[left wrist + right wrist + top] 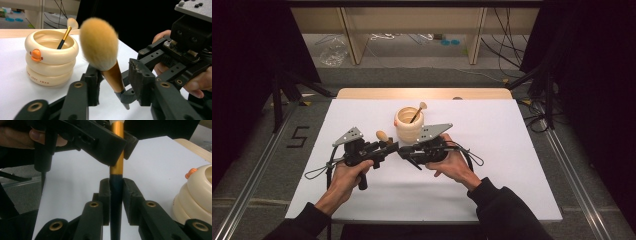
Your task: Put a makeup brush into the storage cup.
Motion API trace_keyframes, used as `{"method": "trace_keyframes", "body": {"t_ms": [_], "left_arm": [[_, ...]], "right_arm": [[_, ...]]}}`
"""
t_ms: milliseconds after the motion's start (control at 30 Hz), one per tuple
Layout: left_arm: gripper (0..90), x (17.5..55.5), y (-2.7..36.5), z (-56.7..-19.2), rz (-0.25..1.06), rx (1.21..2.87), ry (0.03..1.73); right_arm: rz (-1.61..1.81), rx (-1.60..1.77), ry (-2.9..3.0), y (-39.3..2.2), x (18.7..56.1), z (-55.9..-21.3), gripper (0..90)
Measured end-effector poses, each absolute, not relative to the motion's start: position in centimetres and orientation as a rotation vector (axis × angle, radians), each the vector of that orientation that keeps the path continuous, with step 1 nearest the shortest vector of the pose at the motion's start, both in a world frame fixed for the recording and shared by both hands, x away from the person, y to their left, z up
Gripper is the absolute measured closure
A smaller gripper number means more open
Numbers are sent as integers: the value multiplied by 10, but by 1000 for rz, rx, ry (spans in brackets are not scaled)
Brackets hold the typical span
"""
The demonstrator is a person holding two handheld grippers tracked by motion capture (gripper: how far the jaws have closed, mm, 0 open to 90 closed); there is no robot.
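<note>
Midway: right hand-held gripper (116, 202) clamped on big brush (100, 45) handle; left hand-held gripper (113, 82) jaws apart around ferrule, not gripping. Brush not yet in holder (50, 57).

White bench (512, 165), taped number five on floor (298, 136), cables (507, 45), crumpled plastic (333, 52) behind.

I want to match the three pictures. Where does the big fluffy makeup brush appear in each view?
High view: the big makeup brush shows its orange head just left of the cream ring-shaped holder, between the two hand-held grippers.
Left gripper view: its head stands at the centre, tilted.
Right gripper view: its gold and dark handle runs up the middle.
Shared landmark: the cream holder with its orange knob.
</note>
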State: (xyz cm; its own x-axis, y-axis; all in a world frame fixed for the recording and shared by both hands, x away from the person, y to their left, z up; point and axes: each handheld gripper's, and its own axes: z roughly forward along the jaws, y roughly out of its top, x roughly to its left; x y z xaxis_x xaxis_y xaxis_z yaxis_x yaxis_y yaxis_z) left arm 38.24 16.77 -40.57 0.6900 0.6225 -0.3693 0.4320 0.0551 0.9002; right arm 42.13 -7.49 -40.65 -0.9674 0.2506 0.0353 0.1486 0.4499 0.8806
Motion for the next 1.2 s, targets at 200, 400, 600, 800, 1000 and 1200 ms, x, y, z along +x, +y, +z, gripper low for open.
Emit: {"method": "trace_keyframes", "body": {"t_ms": [200, 400, 600, 800, 1000, 1200], "left_arm": [[741, 382, 169, -406, 133, 1542, 883], [772, 381, 167, -405, 125, 1538, 870], [776, 381, 166, -403, 134, 1545, 855], [777, 381, 165, -403, 144, 1541, 849], [778, 381, 164, -403, 148, 1533, 864], [778, 381, 164, -403, 153, 1529, 871]], "right_arm": [[1575, 367, 2590, -73, 421, -410, 796], [1580, 362, 2593, -72, 420, -410, 796], [1578, 357, 2602, -72, 420, -410, 796], [1597, 367, 2582, -72, 420, -410, 795], [1605, 377, 2583, -71, 421, -411, 794], [1610, 383, 2581, -71, 421, -411, 792]]}}
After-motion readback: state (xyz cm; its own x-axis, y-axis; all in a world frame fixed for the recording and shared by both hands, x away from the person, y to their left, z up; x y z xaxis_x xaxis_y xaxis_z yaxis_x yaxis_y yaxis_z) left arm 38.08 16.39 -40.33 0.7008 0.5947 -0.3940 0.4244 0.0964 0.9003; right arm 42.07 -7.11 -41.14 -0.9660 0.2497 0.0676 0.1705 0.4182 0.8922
